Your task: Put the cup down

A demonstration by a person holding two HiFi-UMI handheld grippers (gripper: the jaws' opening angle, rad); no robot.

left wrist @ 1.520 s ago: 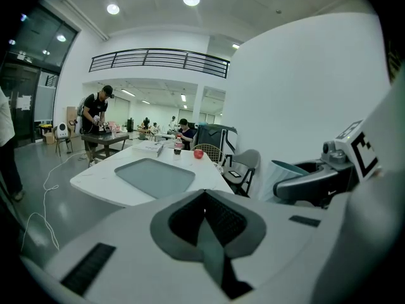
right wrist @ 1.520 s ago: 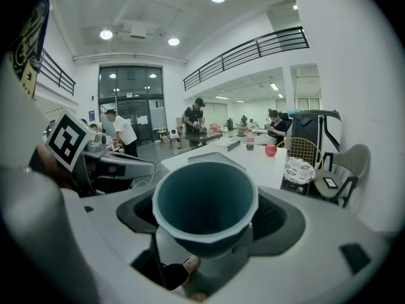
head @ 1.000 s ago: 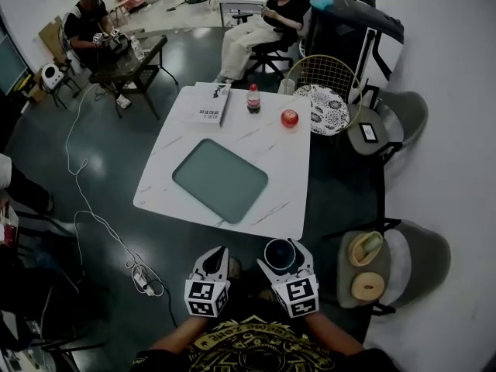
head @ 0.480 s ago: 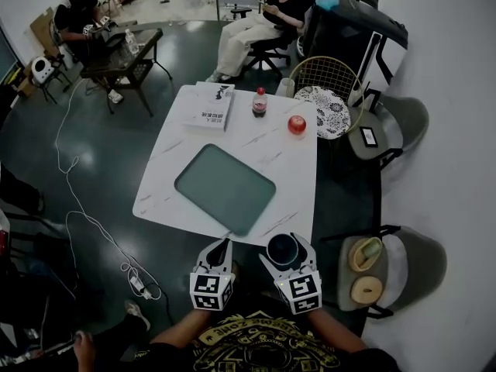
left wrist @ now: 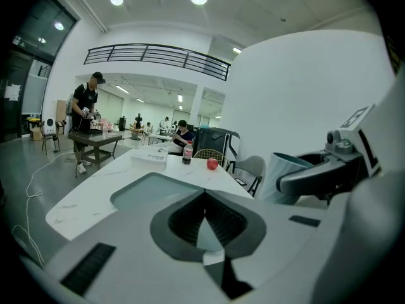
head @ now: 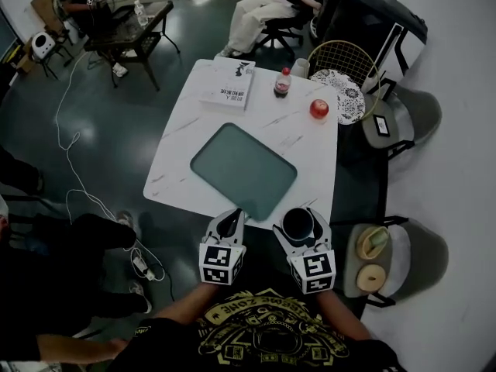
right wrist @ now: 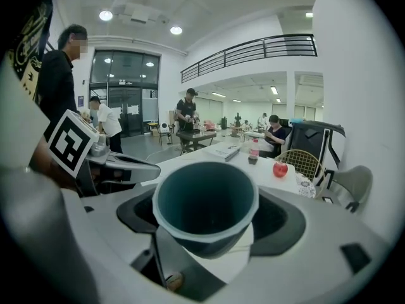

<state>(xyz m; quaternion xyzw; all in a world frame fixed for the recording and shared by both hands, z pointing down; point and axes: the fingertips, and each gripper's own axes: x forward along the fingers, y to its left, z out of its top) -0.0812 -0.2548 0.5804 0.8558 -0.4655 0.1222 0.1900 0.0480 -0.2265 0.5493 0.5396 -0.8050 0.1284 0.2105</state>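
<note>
At the table's (head: 314, 157) near edge, just reached, cup (head: 297, 225) is clamped in right claw (head: 301, 215); left claw (head: 230, 223) closed, empty; set-down judged within reach.

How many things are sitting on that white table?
4: a gray-green tray in the middle, a book at the far left, a bottle at far centre, a red apple far right. A pale object beside the bottle may be a fifth.

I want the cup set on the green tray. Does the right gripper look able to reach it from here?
Probably yes. The right gripper holds the cup at the table's near edge; the tray lies just ahead, bare, with nothing between them.
</note>
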